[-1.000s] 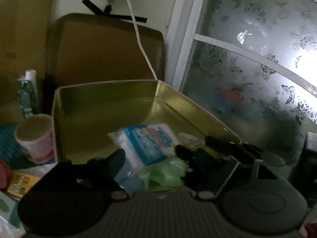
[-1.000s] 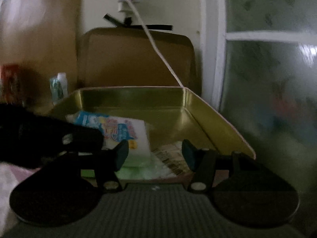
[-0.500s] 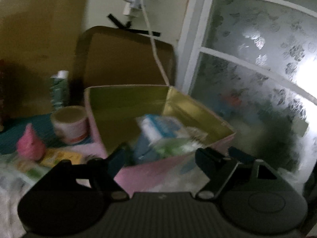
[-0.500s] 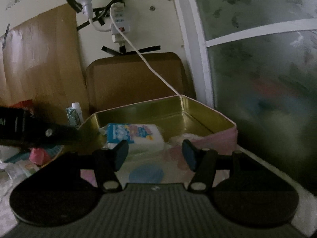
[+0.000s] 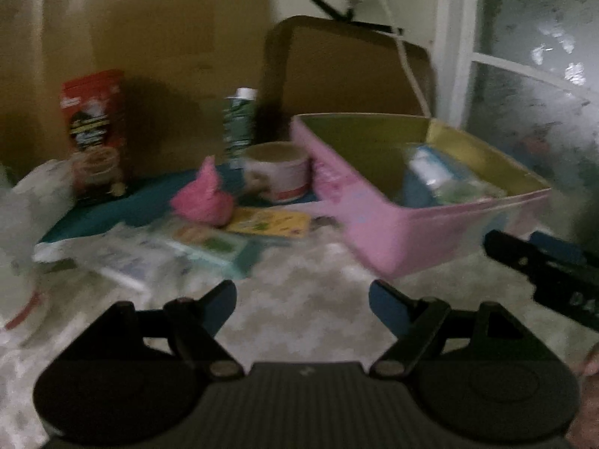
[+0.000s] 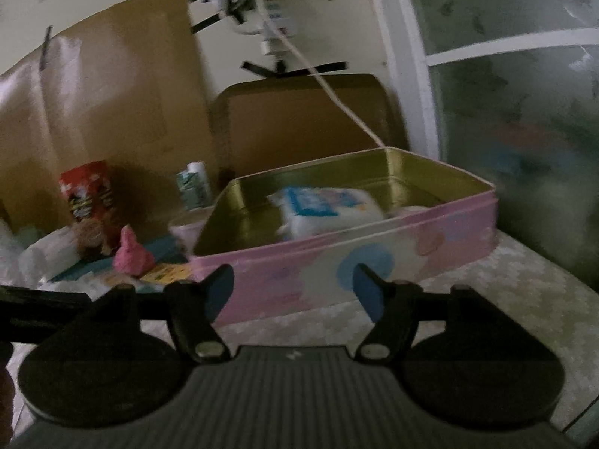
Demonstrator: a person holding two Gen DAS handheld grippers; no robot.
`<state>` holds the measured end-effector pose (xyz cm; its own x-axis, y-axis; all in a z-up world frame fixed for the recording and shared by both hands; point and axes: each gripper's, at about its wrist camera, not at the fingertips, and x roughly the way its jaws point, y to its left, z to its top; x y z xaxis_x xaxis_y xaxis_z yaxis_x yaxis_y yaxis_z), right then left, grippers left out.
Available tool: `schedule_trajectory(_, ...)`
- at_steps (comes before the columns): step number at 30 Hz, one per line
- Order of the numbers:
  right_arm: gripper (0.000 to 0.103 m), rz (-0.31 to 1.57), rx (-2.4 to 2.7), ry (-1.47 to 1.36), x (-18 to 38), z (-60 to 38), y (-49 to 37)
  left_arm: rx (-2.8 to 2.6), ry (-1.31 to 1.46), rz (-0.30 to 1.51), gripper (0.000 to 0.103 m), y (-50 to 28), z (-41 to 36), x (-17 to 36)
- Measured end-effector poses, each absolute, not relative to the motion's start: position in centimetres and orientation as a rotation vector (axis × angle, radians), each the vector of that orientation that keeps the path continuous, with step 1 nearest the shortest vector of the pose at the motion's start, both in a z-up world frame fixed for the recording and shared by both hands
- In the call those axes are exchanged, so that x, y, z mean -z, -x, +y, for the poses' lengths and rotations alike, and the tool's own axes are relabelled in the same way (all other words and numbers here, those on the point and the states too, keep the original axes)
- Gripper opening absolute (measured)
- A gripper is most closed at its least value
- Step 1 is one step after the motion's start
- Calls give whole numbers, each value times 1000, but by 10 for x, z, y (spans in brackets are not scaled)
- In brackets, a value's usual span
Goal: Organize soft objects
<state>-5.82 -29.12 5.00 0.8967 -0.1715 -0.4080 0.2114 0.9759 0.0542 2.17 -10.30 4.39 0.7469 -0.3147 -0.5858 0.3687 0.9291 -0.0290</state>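
A pink tin box (image 5: 378, 232) with a gold inside stands at the right; it also shows in the right wrist view (image 6: 337, 258). A white and blue soft pack (image 6: 325, 209) lies inside it, blurred in the left wrist view (image 5: 430, 172). My left gripper (image 5: 302, 301) is open and empty, low over the table in front of the box's left corner. My right gripper (image 6: 294, 288) is open and empty, facing the box's front wall. A pink soft lump (image 5: 202, 198) and flat packets (image 5: 209, 247) lie left of the box.
A white cup (image 5: 277, 172), a green tube (image 5: 239, 123) and a red canister (image 5: 95, 131) stand behind the packets on a teal cloth (image 5: 112, 213). White plastic bags (image 5: 33, 194) lie at far left. A window (image 5: 524, 93) is at right. A cable (image 6: 337, 93) hangs over the box.
Both grippers pulled back out of the box and away from it. The left view swung left, bringing the packets, pink lump and red canister into sight. The packs stayed in the box.
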Motion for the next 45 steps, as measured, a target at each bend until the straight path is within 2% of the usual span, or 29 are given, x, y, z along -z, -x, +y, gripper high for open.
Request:
schedule_trajectory(3, 72, 427, 172, -71, -48, -274, 55, 336, -87, 623, 82, -22, -88, -39)
schedule_trajectory(7, 73, 447, 143, -49, -44, -253, 51, 282, -97, 602, 92, -22, -70, -32)
schedule_trajectory(19, 76, 449, 190, -53, -23, -228, 51, 266, -95, 619, 92, -28, -48, -9)
schedule_trajectory(22, 79, 421, 244, -72, -20, -233, 53, 274, -97, 617, 92, -28, -49, -7)
schedule_trajectory(37, 79, 456, 264, -296, -7, -273, 51, 273, -170, 564, 92, -20, -58, -7)
schedule_trajectory(45, 79, 460, 259, -287, -7, -268, 52, 289, -168, 566, 92, -20, -56, -8)
